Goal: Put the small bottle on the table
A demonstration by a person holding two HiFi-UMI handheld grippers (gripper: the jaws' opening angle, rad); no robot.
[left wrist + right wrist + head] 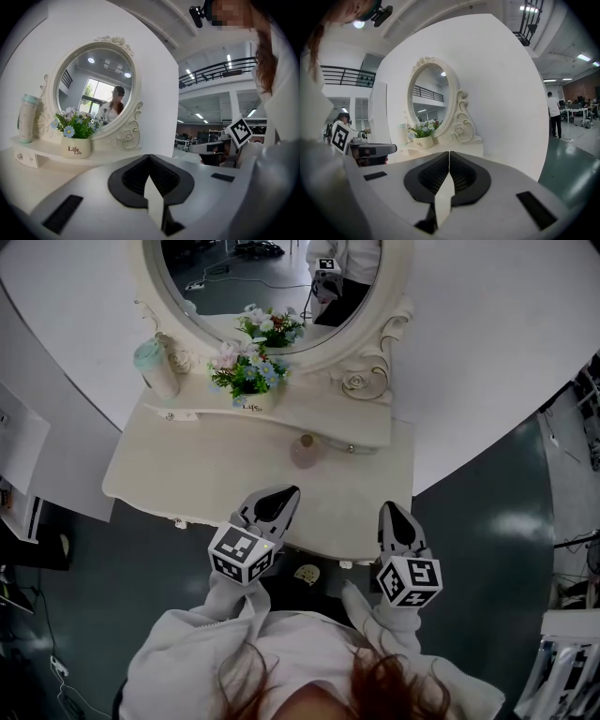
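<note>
Your small bottle (305, 452) is a squat, rounded thing with a pale pinkish, see-through body and a small darker cap on top. It stands on the tabletop (183, 474) close to the back edge, a little right of the middle, just in front of the raised shelf (323, 418). It is upright: its long axis runs straight up from the tabletop and the cap points to the ceiling. Neither gripper view shows it.

Your left gripper (284, 493) hangs over the front edge of the tabletop, its tips aimed toward the bottle but apart from it. Its jaws are pressed together with nothing between them. Your right gripper (389, 508) sits near the front right corner, well to the right of the bottle, and its jaws likewise meet on nothing.

On the shelf, toward its left end, stand a mint cup (155, 367) and a flower pot (251, 402), both well apart from the bottle. The oval mirror (244, 277) rises behind them.
</note>
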